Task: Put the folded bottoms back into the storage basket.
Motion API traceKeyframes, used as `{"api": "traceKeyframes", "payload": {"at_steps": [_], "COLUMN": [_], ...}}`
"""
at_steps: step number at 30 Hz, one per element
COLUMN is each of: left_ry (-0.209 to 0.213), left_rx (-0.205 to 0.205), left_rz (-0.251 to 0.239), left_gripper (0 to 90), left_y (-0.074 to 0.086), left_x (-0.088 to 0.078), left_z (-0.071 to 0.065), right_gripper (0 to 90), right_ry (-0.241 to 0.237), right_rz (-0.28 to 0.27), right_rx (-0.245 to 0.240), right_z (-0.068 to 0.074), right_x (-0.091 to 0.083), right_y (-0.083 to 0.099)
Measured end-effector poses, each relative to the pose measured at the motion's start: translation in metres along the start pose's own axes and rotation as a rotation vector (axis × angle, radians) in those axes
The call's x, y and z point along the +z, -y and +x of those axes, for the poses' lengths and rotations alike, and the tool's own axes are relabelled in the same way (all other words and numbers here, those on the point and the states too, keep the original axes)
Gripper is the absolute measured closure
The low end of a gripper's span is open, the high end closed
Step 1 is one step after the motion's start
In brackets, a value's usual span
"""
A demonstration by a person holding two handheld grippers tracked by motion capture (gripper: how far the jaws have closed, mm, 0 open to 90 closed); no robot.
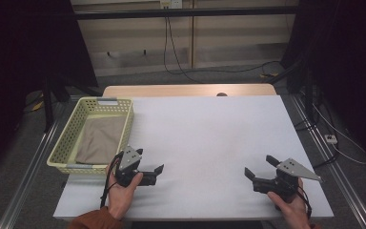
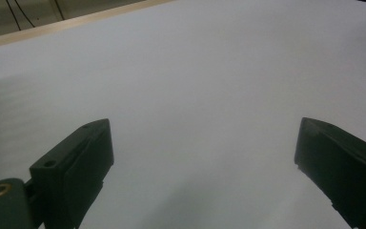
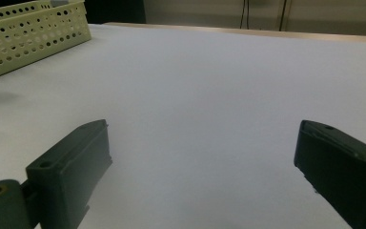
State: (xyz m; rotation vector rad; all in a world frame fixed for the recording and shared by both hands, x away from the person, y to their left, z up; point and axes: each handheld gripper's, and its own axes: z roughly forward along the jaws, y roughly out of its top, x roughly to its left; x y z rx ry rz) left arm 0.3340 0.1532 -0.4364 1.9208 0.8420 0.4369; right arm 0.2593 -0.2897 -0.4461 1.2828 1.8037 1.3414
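Folded cloth (image 1: 100,138): one, in one basket (image 1: 69,128); two tools, left (image 1: 148,164) and right (image 1: 258,165), both released.

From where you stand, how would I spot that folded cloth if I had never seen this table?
Start at the white table and go to its left edge, where a pale yellow-green perforated basket sits. The folded cloth lies flat inside it, just beyond the left gripper. It is the only soft thing here, a dull tan-grey against the bright basket walls.
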Motion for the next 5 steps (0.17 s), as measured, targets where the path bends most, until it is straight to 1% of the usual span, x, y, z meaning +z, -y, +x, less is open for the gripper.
{"api": "traceKeyframes", "payload": {"at_steps": [1, 2, 5], "left_ry": [-0.01, -0.031, 0.002], "left_rx": [0.002, 0.016, -0.001], "left_rz": [-0.004, -0.004, 0.017], "left_gripper": [5.9, 5.9, 4.9], "left_y": [0.0006, 0.0008, 0.0008], "left_x": [-0.0005, -0.0004, 0.0019], "left_z": [-0.0001, -0.0013, -0.0004], "right_gripper": [4.5, 4.5, 4.5], "right_ry": [0.003, 0.004, 0.009], "right_rz": [-0.002, -0.004, -0.003], "right_rx": [0.002, 0.003, 0.016], "right_z": [-0.0002, -0.0008, -0.0014], "right_x": [-0.0004, -0.0005, -0.0005], "right_y": [-0.0001, -0.0003, -0.0001]}}
